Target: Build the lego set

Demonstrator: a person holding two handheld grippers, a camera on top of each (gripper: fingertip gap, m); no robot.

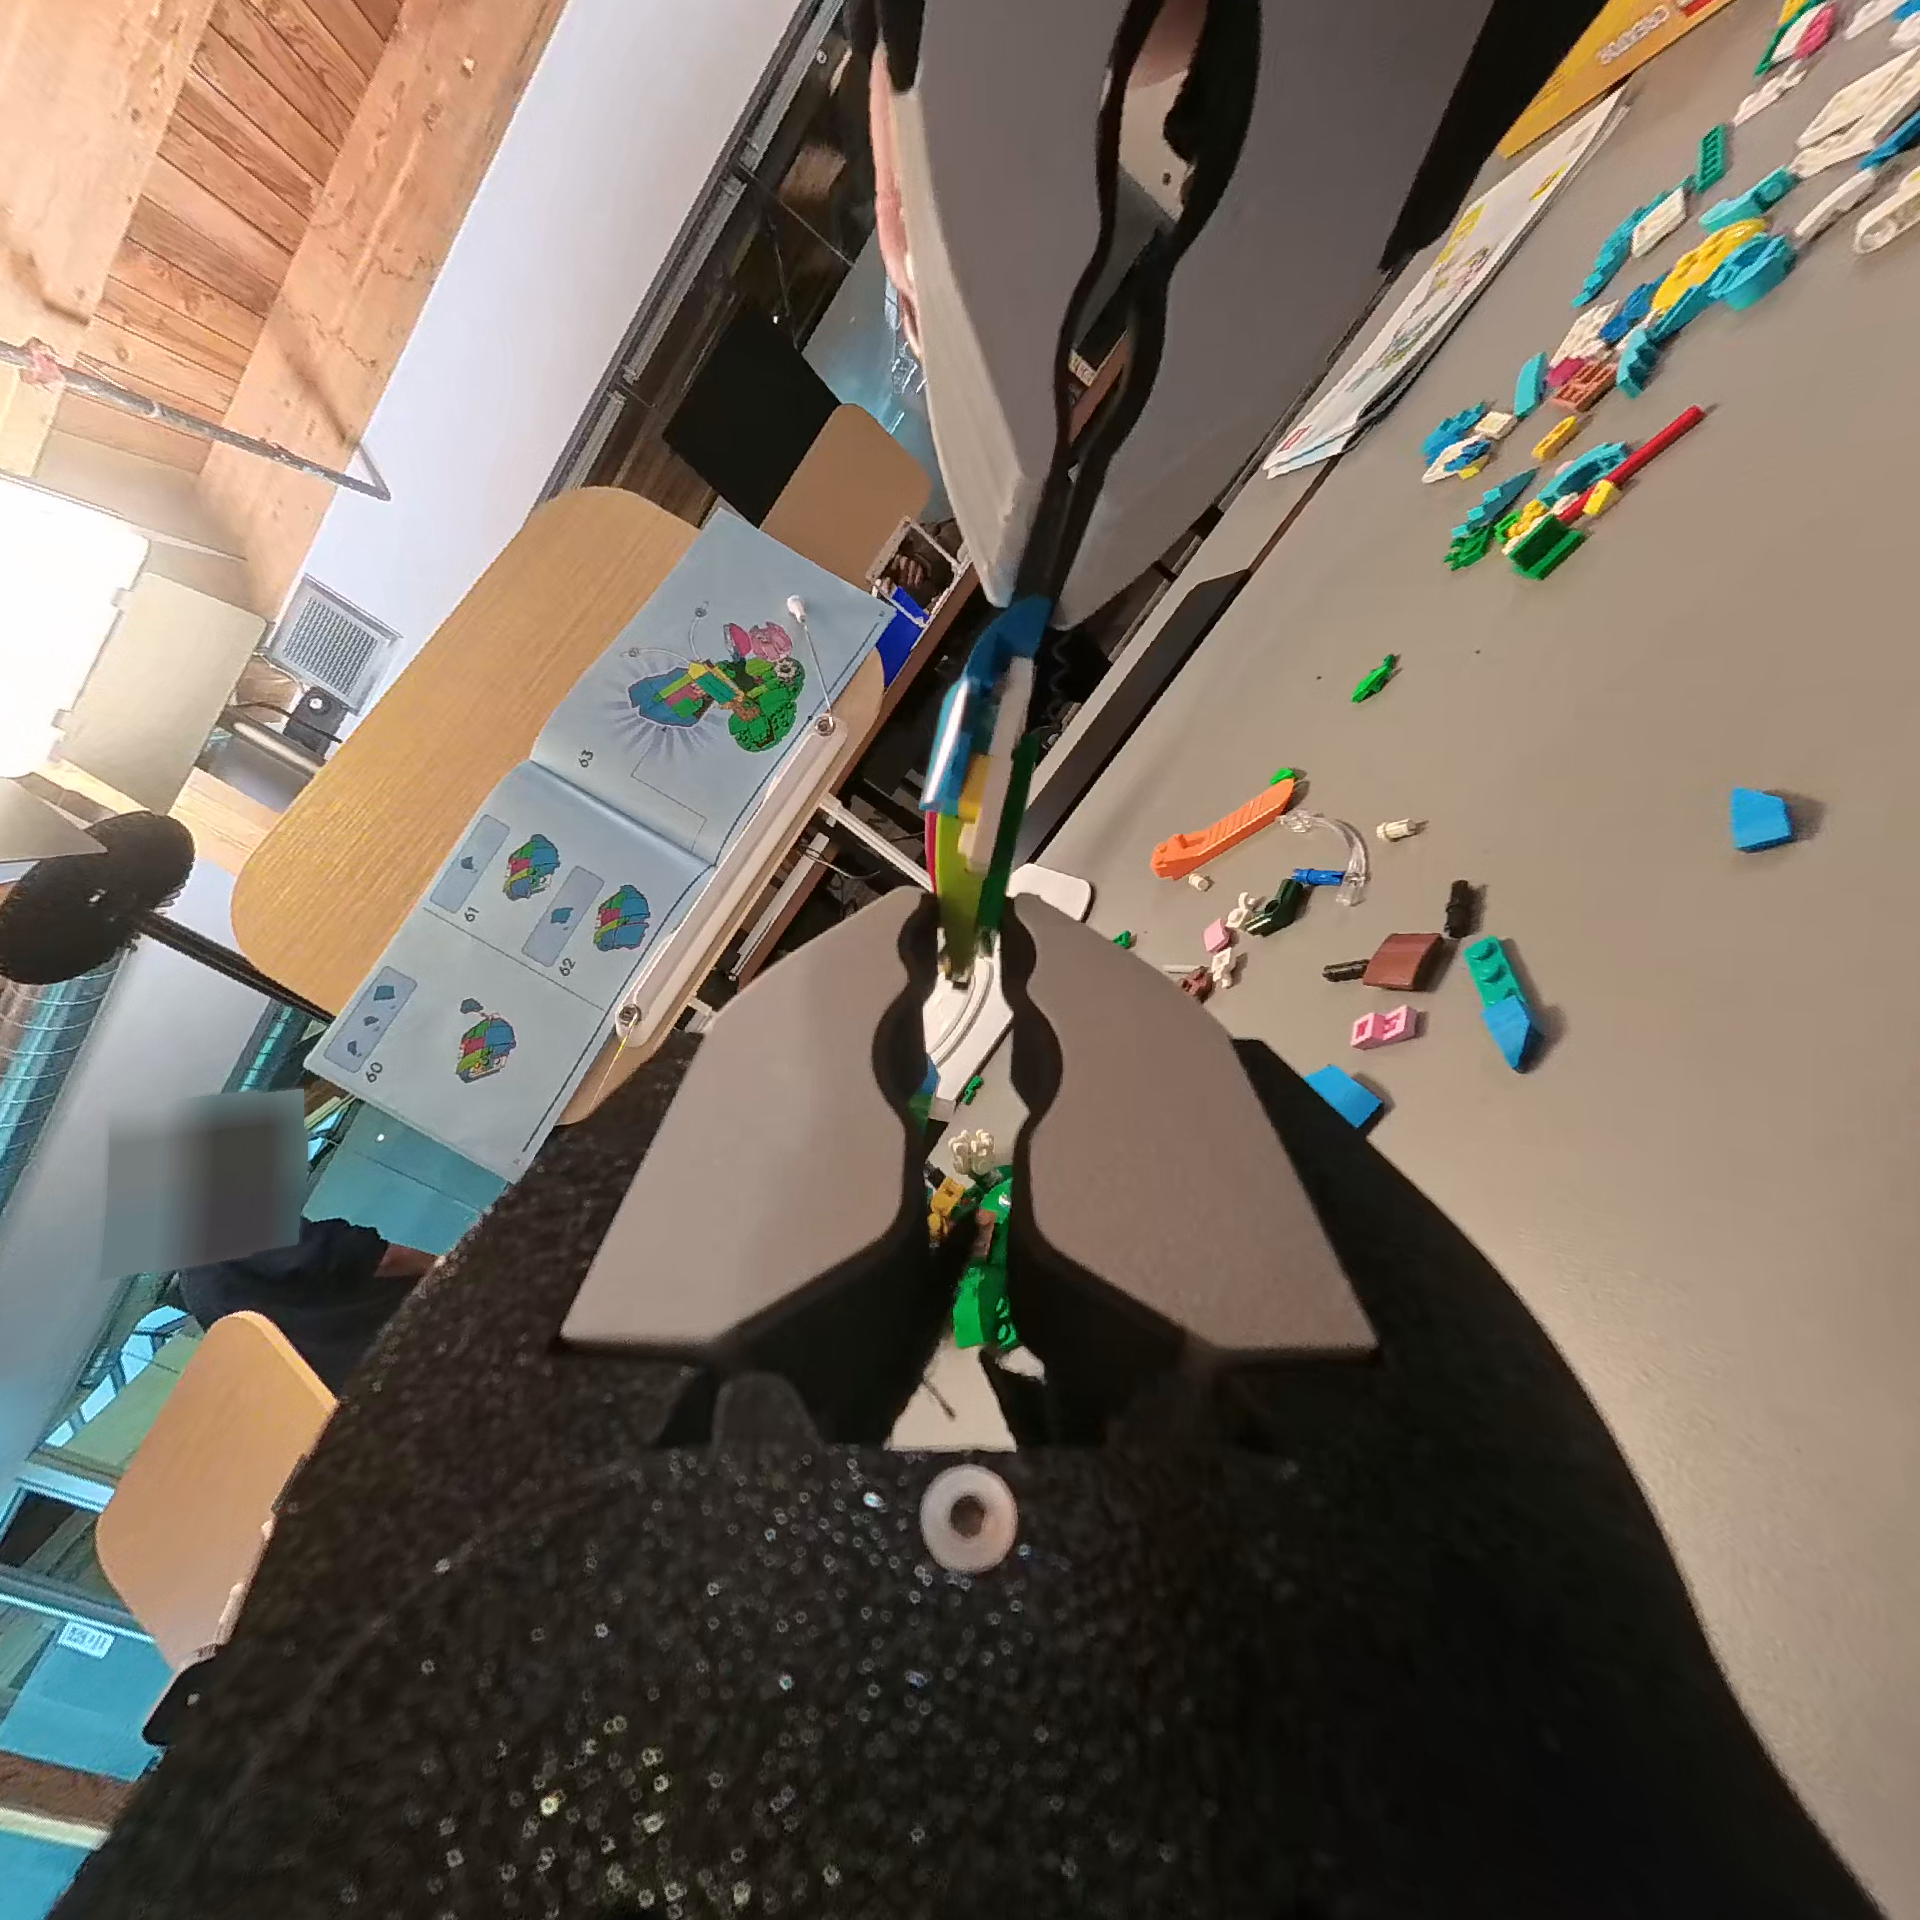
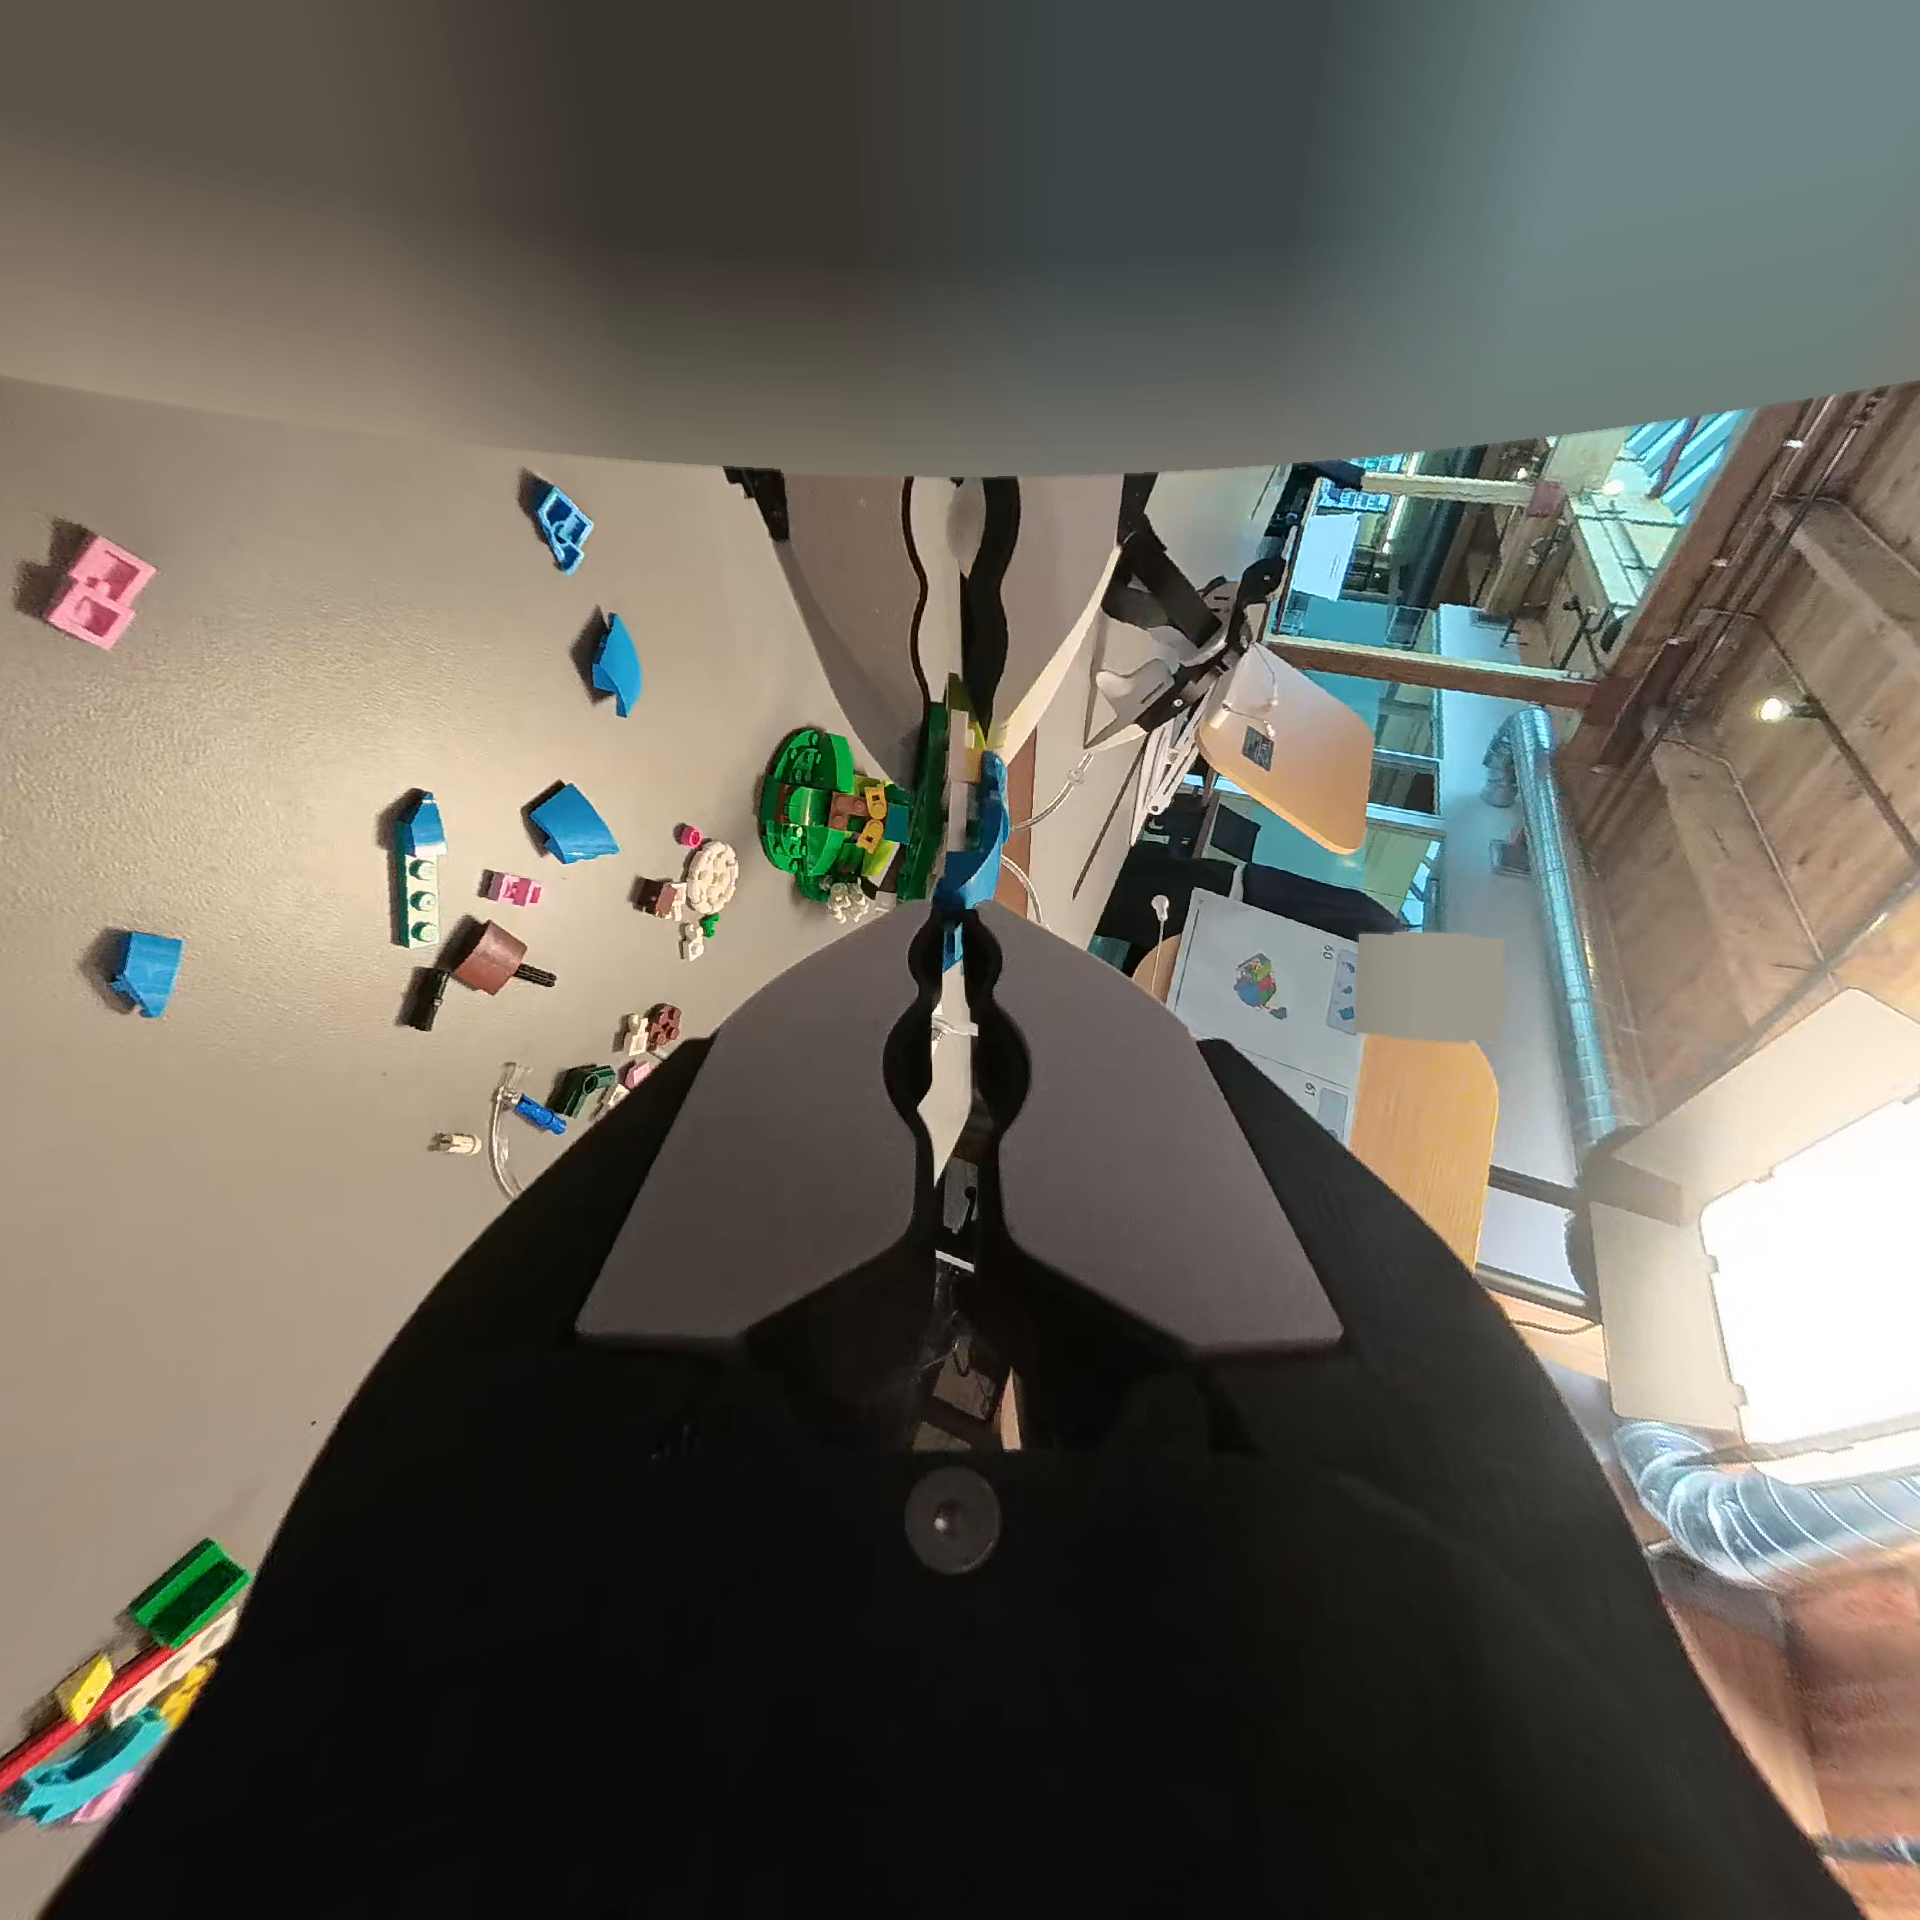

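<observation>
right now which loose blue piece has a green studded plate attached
The blue slope left of the brown piece; the other loose blue pieces lie alone.

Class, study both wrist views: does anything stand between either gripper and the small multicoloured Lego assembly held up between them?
Nothing visible does. The left gripper is shut on the lower, green end of the Lego assembly, and the right gripper is shut on its blue end. Loose bricks lie apart on the grey table.

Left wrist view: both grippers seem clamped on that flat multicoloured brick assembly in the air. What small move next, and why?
Probably squeeze the two ends gently together to seat the blue piece. The left gripper pinches the green-and-yellow end of the flat multicoloured brick assembly, and the right gripper grips its blue end, held clear above the grey table. Whether that piece is fully seated cannot be told.
</observation>
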